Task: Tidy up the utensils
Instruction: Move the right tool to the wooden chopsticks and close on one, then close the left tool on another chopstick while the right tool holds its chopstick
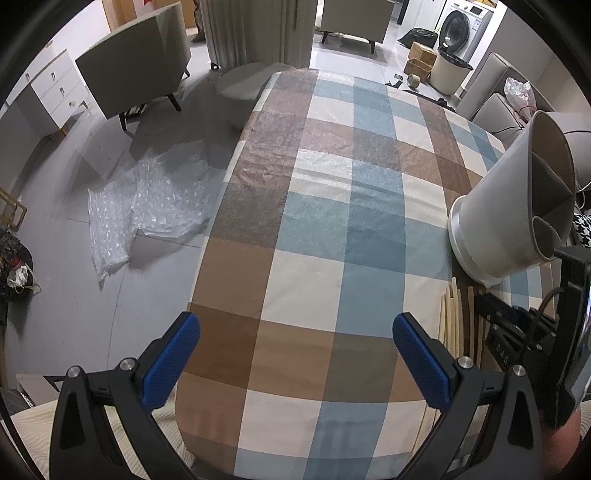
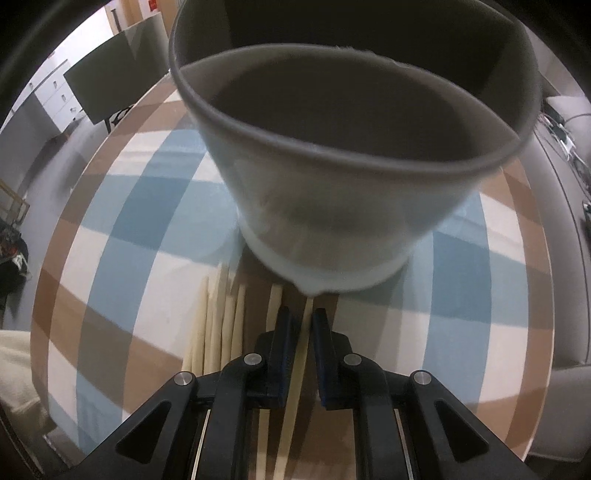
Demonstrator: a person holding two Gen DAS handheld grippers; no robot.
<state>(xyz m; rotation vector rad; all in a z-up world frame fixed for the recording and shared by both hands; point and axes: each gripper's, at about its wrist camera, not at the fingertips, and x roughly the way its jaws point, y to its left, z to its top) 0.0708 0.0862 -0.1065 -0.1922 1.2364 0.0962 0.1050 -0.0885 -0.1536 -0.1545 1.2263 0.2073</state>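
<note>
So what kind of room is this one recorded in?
Most likely a lived-in home: a washing machine at the back, an armchair on the floor, and a checked tablecloth on the table.

Pale wooden chopsticks (image 2: 221, 325) lying side by side on checked cloth, just before upright grey divided holder (image 2: 332, 177).

Right tongs (image 2: 303, 325) nearly closed around one pale chopstick (image 2: 295, 380); contact unclear. More chopsticks (image 2: 218, 325) lie left on checked tabletop (image 2: 122, 229). Grey utensil holder (image 2: 332, 177) just ahead.
</note>
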